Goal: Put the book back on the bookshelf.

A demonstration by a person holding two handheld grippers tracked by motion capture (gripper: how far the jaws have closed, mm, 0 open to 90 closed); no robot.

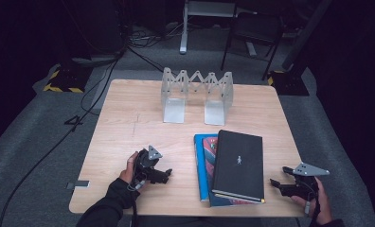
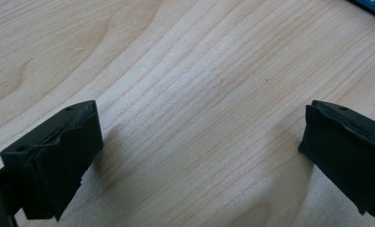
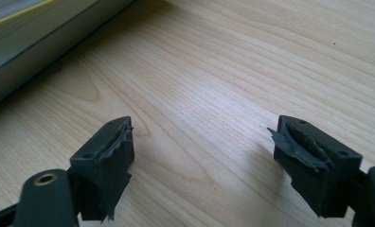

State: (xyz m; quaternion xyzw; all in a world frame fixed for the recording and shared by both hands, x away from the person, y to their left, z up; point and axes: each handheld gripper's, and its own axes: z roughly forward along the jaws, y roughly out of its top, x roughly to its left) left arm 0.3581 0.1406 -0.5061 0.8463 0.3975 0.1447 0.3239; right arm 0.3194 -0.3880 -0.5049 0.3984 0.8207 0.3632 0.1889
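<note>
On the wooden table (image 1: 129, 118), a black book (image 1: 238, 164) lies atop a stack of books (image 1: 205, 165), between the left gripper (image 1: 164, 175) and right gripper (image 1: 276, 182). Both grippers' jaws gape wide, holding nothing. The black cover's small pale emblem is unreadable.

On my feed I see the pale wooden worktop (image 1: 129, 123) standing on grey carpet (image 1: 29, 142). At its far edge stands a clear plastic accordion-style book rack (image 1: 197, 94) with 2 upright end plates. Beyond it I make out a dark chair (image 1: 254, 33), a white metal frame leg (image 1: 183, 28), black cables (image 1: 105, 75) and 2 yellow-and-black striped bases (image 1: 62, 80).
</note>
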